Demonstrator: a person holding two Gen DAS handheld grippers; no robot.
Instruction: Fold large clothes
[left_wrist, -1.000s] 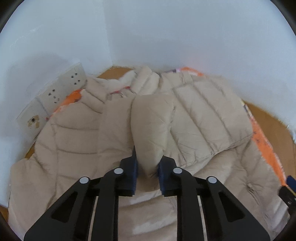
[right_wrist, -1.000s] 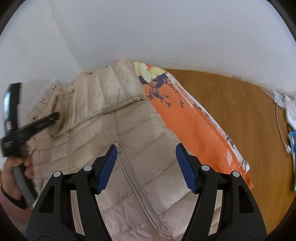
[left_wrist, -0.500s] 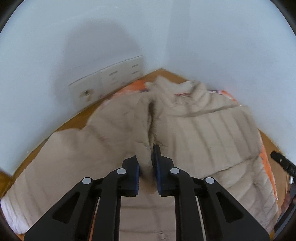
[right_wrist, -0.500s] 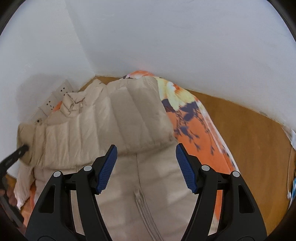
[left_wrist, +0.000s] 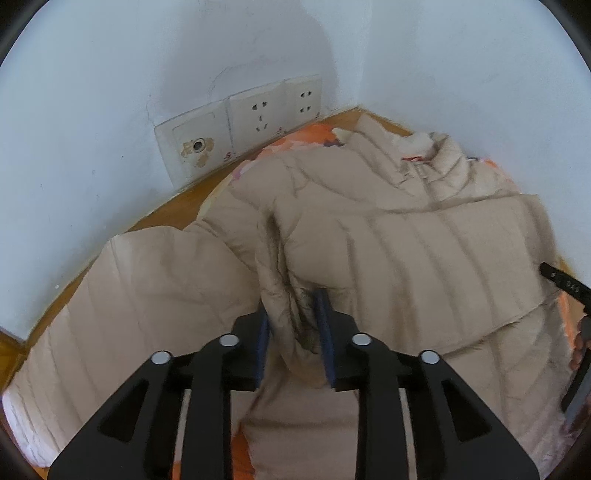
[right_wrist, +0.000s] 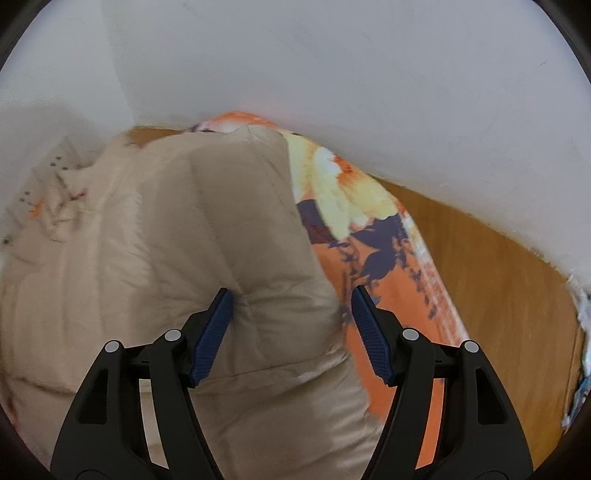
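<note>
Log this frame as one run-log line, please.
step: folding jacket | left gripper: opening, sleeve fold between jaws | right gripper: open over jacket | surface: orange cloth

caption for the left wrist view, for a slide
Left gripper, jaws opening around a bunched fold of the beige puffer jacket, near wall sockets.

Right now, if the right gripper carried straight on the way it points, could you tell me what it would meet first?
Most likely the beige puffer jacket: the open right gripper already has its padded edge lying between the fingers, though depth is unclear.
</note>
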